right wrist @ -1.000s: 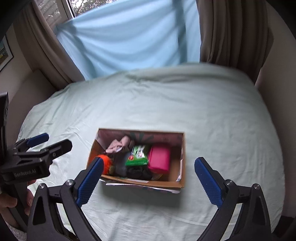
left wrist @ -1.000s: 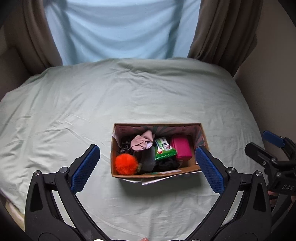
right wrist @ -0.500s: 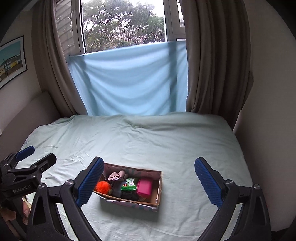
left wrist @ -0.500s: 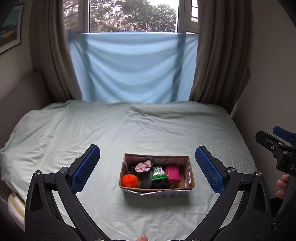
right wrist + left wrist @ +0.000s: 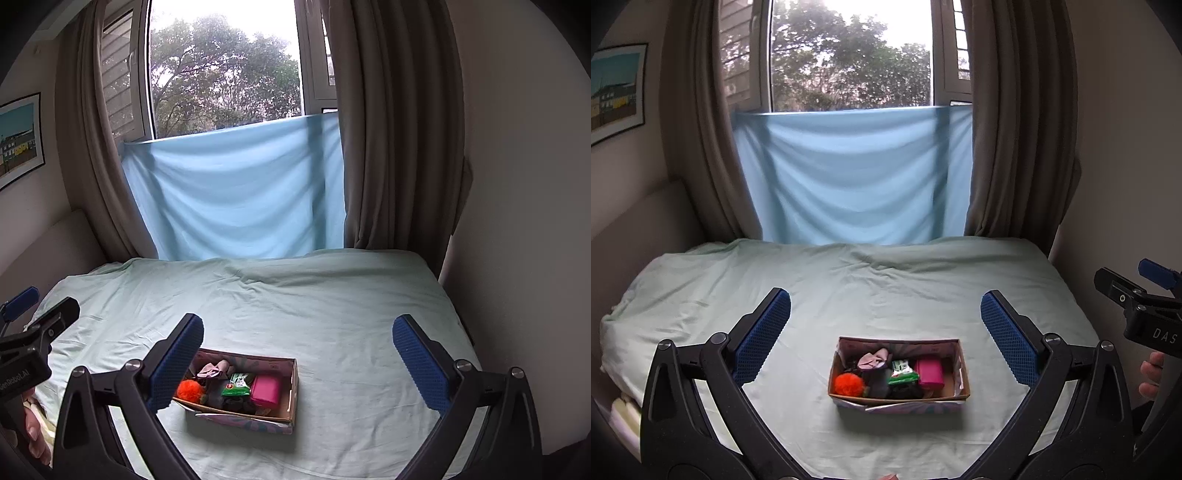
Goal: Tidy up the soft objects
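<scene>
Left wrist: left gripper (image 5: 885, 332) wide, empty.

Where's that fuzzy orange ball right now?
The orange pom-pom sits in the cardboard box's near-left corner on the bed, just below a pink cloth.

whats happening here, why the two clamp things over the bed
A person holds a two-finger gripper in each hand above the bed. Both the left gripper and the right gripper are open and hold nothing. On the sheet sits a cardboard box holding soft items: an orange pom-pom, a pink cloth, a green packet and a magenta pouch.
</scene>
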A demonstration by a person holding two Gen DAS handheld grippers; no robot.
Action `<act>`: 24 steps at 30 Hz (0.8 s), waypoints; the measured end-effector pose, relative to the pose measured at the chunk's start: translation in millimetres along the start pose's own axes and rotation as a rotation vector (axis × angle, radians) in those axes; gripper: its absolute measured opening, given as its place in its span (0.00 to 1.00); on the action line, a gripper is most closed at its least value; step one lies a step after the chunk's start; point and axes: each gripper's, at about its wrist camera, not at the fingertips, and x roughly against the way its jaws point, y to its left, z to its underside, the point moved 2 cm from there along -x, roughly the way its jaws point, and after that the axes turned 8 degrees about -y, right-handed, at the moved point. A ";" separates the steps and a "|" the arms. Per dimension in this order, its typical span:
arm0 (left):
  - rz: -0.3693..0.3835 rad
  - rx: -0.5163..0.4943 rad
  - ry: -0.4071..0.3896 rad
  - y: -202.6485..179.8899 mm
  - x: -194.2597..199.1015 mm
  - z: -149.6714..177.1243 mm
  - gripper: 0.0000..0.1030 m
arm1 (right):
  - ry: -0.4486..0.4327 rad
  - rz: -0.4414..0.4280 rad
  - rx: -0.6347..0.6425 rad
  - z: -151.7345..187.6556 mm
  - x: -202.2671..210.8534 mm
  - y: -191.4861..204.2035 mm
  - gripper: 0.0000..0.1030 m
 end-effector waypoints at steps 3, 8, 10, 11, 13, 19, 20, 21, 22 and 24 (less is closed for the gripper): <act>0.003 0.001 -0.003 -3.2 0.5 0.0 1.00 | -0.013 0.019 0.006 -2.1 2.2 -3.3 0.99; 0.007 0.000 -0.004 -7.5 -0.1 1.1 1.00 | -0.010 0.026 0.003 -0.7 2.3 -9.0 0.99; 0.012 -0.003 -0.002 -9.4 0.1 1.2 1.00 | -0.012 0.030 0.002 -0.1 2.4 -9.9 0.99; 0.012 -0.003 -0.003 -9.8 0.4 1.1 1.00 | -0.014 0.032 0.001 -0.4 3.0 -10.4 0.99; 0.014 -0.005 -0.003 -10.5 0.5 1.8 1.00 | -0.021 0.036 -0.001 -1.7 4.6 -11.1 0.99; 0.020 -0.003 -0.003 -10.1 1.1 1.7 1.00 | -0.030 0.045 -0.004 -2.5 7.6 -12.6 0.99; 0.022 -0.001 -0.006 -10.1 2.0 0.8 1.00 | -0.033 0.048 -0.004 -2.9 8.0 -12.6 0.99; 0.024 0.000 -0.008 -9.9 3.2 0.7 1.00 | -0.035 0.051 -0.002 -3.2 8.4 -12.5 0.99; 0.025 -0.001 -0.010 -10.0 3.5 0.6 1.00 | -0.035 0.054 0.001 -3.8 8.3 -12.0 0.99; 0.024 -0.008 -0.013 -10.5 3.6 1.0 1.00 | -0.037 0.058 0.005 -4.2 8.3 -11.8 0.99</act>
